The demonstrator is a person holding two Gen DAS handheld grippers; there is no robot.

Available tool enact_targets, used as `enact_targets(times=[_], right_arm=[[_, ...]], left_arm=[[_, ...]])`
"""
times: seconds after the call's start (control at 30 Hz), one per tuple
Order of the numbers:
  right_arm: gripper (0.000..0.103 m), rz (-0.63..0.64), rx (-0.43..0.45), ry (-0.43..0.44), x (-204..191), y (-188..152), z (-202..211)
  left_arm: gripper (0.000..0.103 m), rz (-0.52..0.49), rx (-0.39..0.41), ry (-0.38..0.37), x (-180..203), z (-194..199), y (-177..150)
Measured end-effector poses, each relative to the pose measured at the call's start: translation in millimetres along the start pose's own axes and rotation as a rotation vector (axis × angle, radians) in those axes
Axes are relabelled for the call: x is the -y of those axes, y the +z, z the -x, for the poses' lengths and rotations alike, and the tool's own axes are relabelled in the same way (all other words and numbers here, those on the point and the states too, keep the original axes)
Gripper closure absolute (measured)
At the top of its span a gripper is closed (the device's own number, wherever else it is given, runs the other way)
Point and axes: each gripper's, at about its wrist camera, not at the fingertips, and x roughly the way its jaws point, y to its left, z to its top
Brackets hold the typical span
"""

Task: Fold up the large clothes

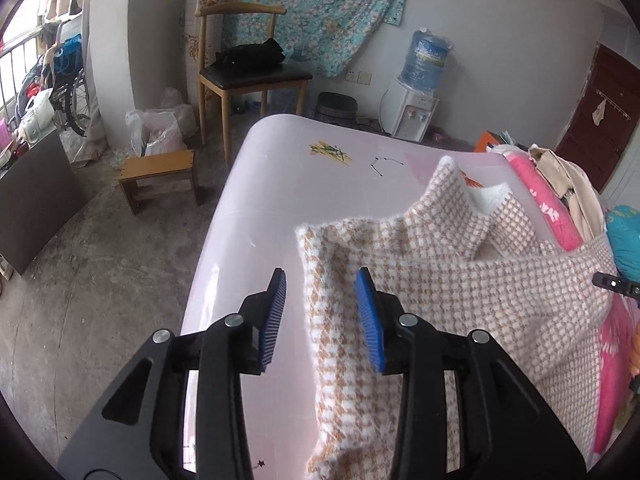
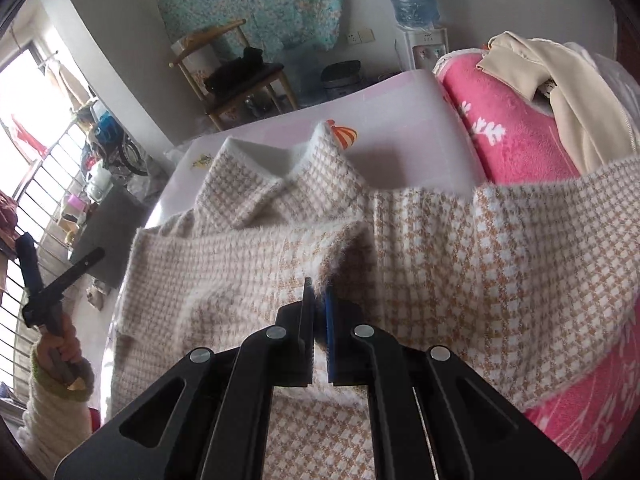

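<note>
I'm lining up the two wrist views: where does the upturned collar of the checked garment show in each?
Left wrist: the collar stands right of centre, beyond the open left gripper.
Right wrist: collar upper centre, above the right gripper.
Shared landmark: water dispenser.

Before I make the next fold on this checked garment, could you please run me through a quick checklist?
1. Right claw gripping the checked garment: ok, shut on a fuzzy fold.
2. Left claw gripping: not ok, it is open, straddling the garment's left edge.
3. Garment lying flat: not ok, the collar stands up and folds overlap.
4. Bare table to fold onto: ok, on the left side.
5. Right side free: not ok, the garment lies against the pink blanket.
6. Hem position: cannot tell, out of view.
</note>
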Motion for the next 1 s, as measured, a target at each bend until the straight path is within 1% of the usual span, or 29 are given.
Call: enact_targets(times=[0.07, 0.13, 0.17, 0.2, 0.27, 0.3, 0.33, 0.37, 0.5, 0.63, 0.67, 0.7, 0.73, 0.77, 0.8, 0.83, 0.9, 0.97, 1.0], right_arm=[[0.098, -0.005, -0.043, -0.05, 10, -4, -21], [0.097, -0.02, -0.05, -0.071, 18, -9, -27], [0.096, -0.027, -0.032, -0.073, 18, -10, -22], [0.092, -0.018, -0.005, -0.09, 15, -11, -15], [0.088, 0.034, 0.049, -0.131, 0, -11, 0], [0.078, 0.056, 0.062, -0.12, -7, -10, 4], [0.07, 0.08, 0.063, -0.101, -16, -9, 5], [0.068, 0.105, 0.055, -0.086, -26, -7, 2], [0.068, 0.217, 0.008, -0.034, -69, -6, -25], [0.068, 0.341, -0.054, 0.052, -113, -12, -62], [0.068, 0.362, -0.077, 0.073, -119, -14, -72], [0.068, 0.376, -0.103, 0.065, -124, -17, -84], [0.068, 0.389, -0.133, 0.032, -125, -20, -97], [0.068, 0.394, -0.139, 0.019, -123, -23, -105], [0.067, 0.396, -0.117, 0.034, -122, -23, -104], [0.067, 0.387, -0.13, 0.041, -120, -22, -102], [0.067, 0.327, -0.138, 0.033, -111, -19, -92], [0.067, 0.274, -0.106, 0.064, -97, -19, -73], [0.067, 0.247, -0.088, 0.046, -87, -21, -65]], left_arm=[[0.068, -0.024, -0.03, -0.014, 9, -2, -10], [0.068, -0.049, -0.051, -0.037, 18, -4, -22], [0.067, -0.059, -0.064, -0.051, 23, -4, -27], [0.066, -0.068, -0.075, -0.075, 28, -4, -31], [0.056, -0.096, -0.088, -0.12, 39, -4, -39], [0.053, -0.117, -0.092, -0.135, 45, -4, -41], [0.049, -0.136, -0.097, -0.141, 52, -6, -42], [0.047, -0.15, -0.102, -0.139, 60, -10, -44], [0.046, -0.154, -0.147, -0.134, 77, -39, -44], [0.046, -0.128, -0.197, -0.027, 77, -73, -47], [0.046, -0.123, -0.189, -0.025, 76, -75, -49], [0.046, -0.135, -0.176, -0.019, 78, -74, -50], [0.046, -0.153, -0.176, -0.01, 79, -74, -51], [0.046, -0.169, -0.172, -0.002, 81, -73, -53], [0.046, -0.182, -0.169, 0.003, 81, -72, -54], [0.046, -0.189, -0.167, 0.002, 80, -71, -55], [0.046, -0.186, -0.163, 0.001, 78, -65, -54], [0.044, -0.175, -0.144, -0.002, 73, -58, -52], [0.042, -0.171, -0.142, 0.002, 69, -57, -53]])
